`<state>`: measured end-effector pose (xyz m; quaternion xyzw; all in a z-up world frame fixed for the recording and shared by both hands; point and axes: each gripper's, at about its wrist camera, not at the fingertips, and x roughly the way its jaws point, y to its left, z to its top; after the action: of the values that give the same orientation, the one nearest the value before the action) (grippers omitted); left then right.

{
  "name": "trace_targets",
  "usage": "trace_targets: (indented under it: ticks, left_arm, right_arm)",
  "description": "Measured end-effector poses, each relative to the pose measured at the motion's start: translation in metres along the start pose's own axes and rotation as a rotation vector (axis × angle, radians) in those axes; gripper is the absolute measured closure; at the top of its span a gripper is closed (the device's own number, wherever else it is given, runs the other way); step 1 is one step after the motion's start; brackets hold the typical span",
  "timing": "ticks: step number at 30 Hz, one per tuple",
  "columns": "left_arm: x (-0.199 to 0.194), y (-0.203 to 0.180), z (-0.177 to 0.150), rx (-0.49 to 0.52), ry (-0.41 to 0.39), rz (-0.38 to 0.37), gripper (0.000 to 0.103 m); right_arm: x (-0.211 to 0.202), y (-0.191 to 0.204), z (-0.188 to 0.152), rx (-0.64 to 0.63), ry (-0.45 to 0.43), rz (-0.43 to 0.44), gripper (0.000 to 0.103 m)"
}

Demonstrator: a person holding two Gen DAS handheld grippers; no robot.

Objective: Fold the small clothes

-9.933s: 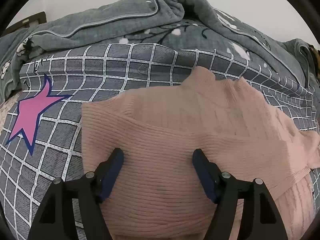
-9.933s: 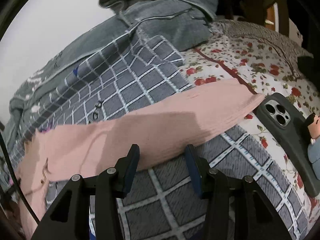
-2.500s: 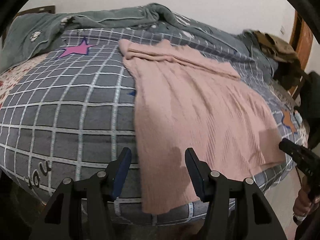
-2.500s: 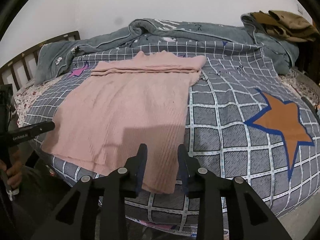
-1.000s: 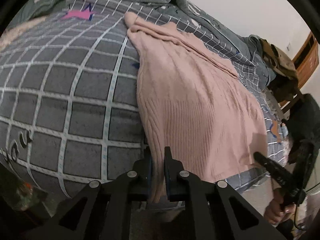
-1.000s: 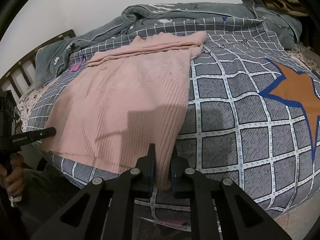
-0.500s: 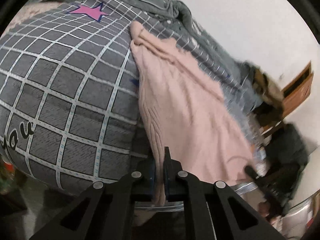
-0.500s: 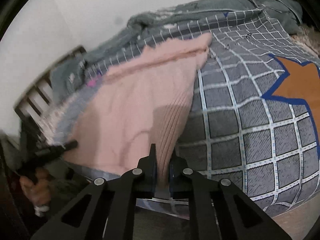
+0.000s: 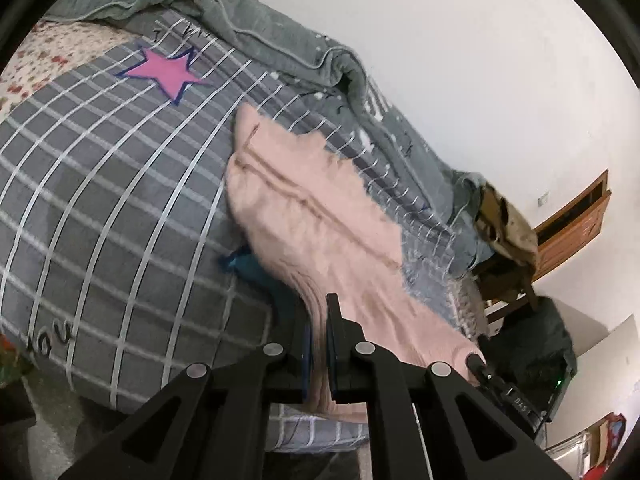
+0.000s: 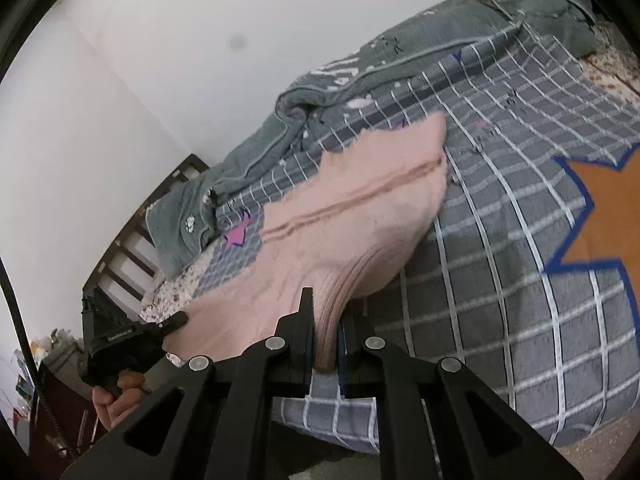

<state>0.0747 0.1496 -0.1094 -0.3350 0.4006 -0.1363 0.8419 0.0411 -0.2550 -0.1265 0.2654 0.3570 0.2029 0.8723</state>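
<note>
Sweater (image 9: 320, 216) lies on the bed (image 9: 120, 200), its near hem lifted: left tool (image 9: 319, 320) pinches one corner, right tool (image 10: 325, 320) pinches the other, both clamped tight on the knit.

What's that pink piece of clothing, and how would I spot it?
Find the bed's grey checked cover. On it lies the pink ribbed sweater, its near corners pinched by the left gripper and right gripper. It is the only plain pink fabric there.
</note>
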Motion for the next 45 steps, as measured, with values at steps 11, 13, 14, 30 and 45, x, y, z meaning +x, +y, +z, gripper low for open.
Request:
trace_targets:
  ticks: [11, 13, 14, 30, 45]
  left_arm:
    - [0.034, -0.010, 0.080, -0.035, -0.018, 0.042, 0.096]
    - [0.047, -0.008, 0.098, -0.048, -0.025, 0.047, 0.096]
    - [0.053, -0.006, 0.106, -0.059, -0.025, 0.040, 0.096]
    - [0.173, 0.013, 0.188, -0.127, -0.009, 0.089, 0.096]
    - [0.223, 0.010, 0.217, 0.030, -0.099, 0.199, 0.054]
  right_arm:
    - [0.028, 0.012, 0.072, 0.057, -0.061, 0.053, 0.094]
    - [0.037, 0.012, 0.086, 0.070, -0.080, 0.060, 0.094]
    - [0.042, 0.011, 0.092, 0.073, -0.086, 0.061, 0.094]
    - [0.164, -0.038, 0.181, 0.174, -0.020, 0.039, 0.094]
    - [0.240, -0.073, 0.211, -0.018, 0.002, -0.146, 0.077]
